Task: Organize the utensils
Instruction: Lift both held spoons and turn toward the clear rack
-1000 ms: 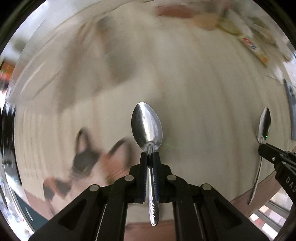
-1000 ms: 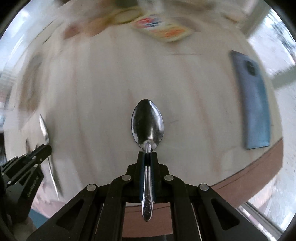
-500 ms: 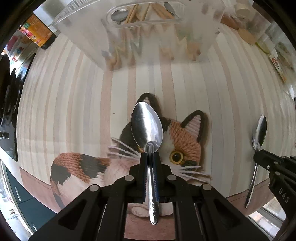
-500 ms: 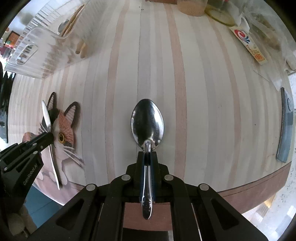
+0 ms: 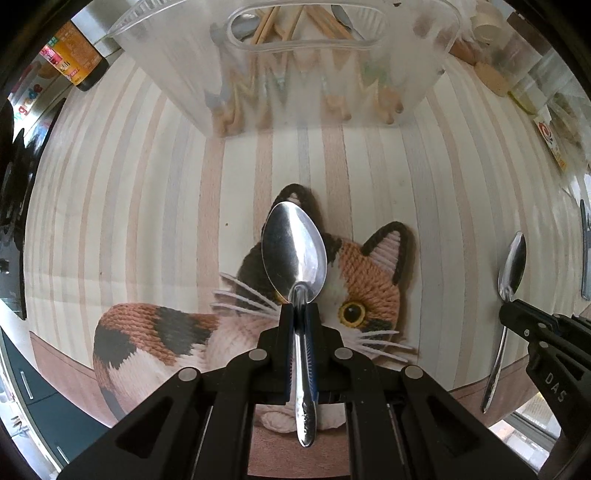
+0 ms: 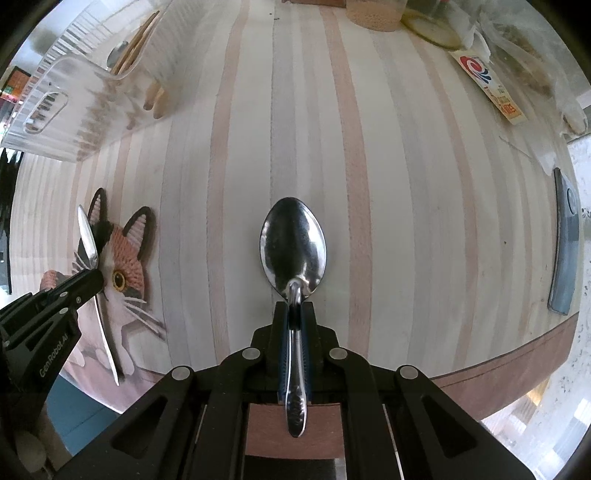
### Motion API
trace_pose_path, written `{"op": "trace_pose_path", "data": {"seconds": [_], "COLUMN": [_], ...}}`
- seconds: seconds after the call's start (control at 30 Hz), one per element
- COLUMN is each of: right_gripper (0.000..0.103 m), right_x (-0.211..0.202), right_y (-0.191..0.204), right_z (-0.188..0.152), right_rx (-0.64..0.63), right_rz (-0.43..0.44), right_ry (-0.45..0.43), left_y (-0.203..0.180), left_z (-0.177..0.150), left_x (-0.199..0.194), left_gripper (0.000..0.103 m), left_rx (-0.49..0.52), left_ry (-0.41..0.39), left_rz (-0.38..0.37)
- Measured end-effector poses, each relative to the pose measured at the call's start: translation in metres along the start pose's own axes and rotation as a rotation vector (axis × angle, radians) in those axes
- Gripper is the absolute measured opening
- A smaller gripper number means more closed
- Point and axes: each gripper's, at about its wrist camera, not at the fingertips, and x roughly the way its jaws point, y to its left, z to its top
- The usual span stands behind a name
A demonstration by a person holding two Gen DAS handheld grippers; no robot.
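Since half a second ago little has shifted: both views have drawn slightly nearer the clear plastic utensil bin point(image 5: 295, 74), which now fills more of the top of the left wrist frame, and the blur of a second ago is gone.

Left gripper point(image 5: 300, 314) has its fingers closed on the neck of a steel spoon point(image 5: 294, 251). That spoon's long axis runs straight up the middle of the frame, bowl pointing up toward the bin, handle end hanging down past the fingers at bottom centre. Behind the bowl lies a knitted calico cat mat point(image 5: 369, 280) on the striped tabletop point(image 5: 147, 184).

Right gripper point(image 6: 294, 310) is likewise clamped on a second spoon point(image 6: 293, 243), held the same way: axis vertical in frame, bowl up, handle down between the fingers. It hovers over bare striped table, with the bin at upper left point(image 6: 66, 103) and a grey-blue phone point(image 6: 565, 243) near the right edge.

Wooden chopsticks point(image 5: 273, 22) and another spoon show through the bin's handle slot. A dark sauce bottle point(image 5: 74, 59) stands at the upper left.
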Motion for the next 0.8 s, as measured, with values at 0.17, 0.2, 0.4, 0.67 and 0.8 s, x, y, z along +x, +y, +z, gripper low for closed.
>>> {"op": "trace_pose_path", "data": {"seconds": [0.17,0.2,0.4,0.67,0.8], "right_gripper": [0.007,0.007,0.005,0.000,0.000], "right_x": [-0.001,-0.002,-0.008,-0.026,-0.026], "right_y": [0.007,0.009,0.011,0.007,0.004], "right_z": [-0.006,-0.008,-0.023,-0.032,-0.038], "right_rx": [0.003,0.000,0.015,0.025,0.042], "right_rz": [-0.022,-0.030,-0.012,0.033,0.048], "right_ry": [-0.022,-0.033,-0.056,-0.089,-0.083], "left_y": [-0.004,-0.005,-0.008,-0.012,-0.002], "left_z": [-0.004,-0.005,-0.011,-0.014,-0.017], "left_x": [0.004,0.004,-0.010,-0.033,-0.033], "left_gripper": [0.004,0.004,0.001,0.000,0.000], "left_rx": [0.005,0.005,0.020,0.032,-0.003], "left_ry": [-0.014,-0.016,-0.055,-0.109,-0.092], "left_rz": [0.004,0.007,0.026,0.023,-0.012]}}
